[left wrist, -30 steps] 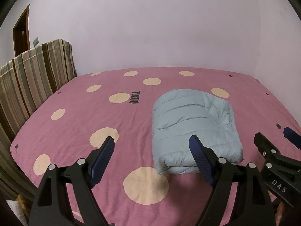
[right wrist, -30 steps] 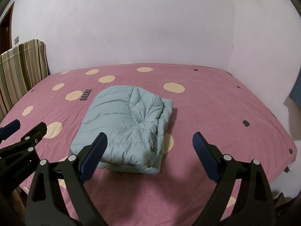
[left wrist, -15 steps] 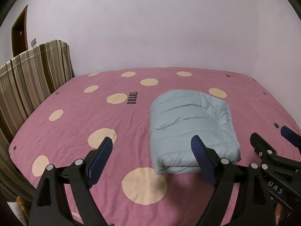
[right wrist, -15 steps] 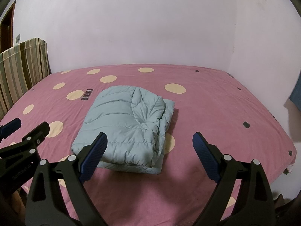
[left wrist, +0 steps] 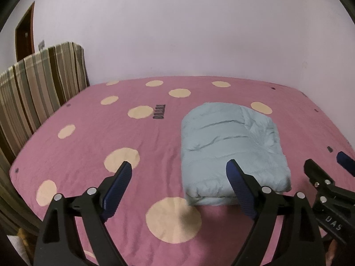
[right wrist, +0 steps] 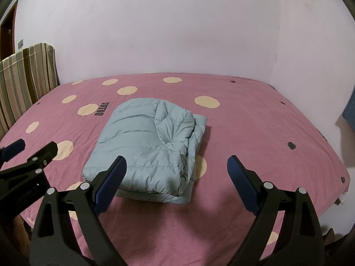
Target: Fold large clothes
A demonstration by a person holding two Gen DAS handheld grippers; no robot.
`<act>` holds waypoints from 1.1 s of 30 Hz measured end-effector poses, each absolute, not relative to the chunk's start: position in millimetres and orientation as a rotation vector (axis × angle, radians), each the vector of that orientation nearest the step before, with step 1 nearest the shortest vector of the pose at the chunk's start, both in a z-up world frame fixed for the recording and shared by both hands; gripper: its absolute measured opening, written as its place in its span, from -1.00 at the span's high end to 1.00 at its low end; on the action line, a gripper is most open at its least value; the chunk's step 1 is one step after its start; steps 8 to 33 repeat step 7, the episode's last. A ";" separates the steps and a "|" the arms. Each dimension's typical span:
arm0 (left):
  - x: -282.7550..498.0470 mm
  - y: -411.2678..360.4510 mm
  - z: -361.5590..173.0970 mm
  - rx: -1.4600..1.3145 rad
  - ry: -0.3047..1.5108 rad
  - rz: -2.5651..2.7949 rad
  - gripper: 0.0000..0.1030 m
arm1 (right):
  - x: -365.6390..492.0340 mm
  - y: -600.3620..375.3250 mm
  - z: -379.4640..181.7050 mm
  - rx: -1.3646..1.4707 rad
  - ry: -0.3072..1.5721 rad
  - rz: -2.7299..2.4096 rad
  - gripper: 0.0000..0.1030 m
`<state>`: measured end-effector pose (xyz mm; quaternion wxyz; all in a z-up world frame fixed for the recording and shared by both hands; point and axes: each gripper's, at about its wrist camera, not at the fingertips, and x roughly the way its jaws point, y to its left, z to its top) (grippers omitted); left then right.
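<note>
Both grippers hang with jaws spread wide and nothing between them: the left gripper [left wrist: 178, 181] and the right gripper [right wrist: 176, 176], side by side over the near edge of the bed [right wrist: 255, 128]. Ahead of them spreads its pink sheet with cream dots. On it, just beyond the fingertips, lies the folded pale blue jacket [right wrist: 150, 146], between the two grippers.
</note>
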<state>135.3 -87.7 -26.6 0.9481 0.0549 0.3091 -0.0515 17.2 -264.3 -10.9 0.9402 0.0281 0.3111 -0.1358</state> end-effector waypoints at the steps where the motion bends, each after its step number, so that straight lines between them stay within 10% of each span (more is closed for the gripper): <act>1: 136.0 -86.1 -26.7 0.116 0.620 -0.087 -0.67 | 18.5 -266.0 -11.8 0.060 0.636 -0.279 -0.79; 33: 163.7 -61.5 -41.3 0.080 0.669 -0.046 -0.67 | 28.9 -288.1 -22.5 0.087 0.660 -0.304 -0.79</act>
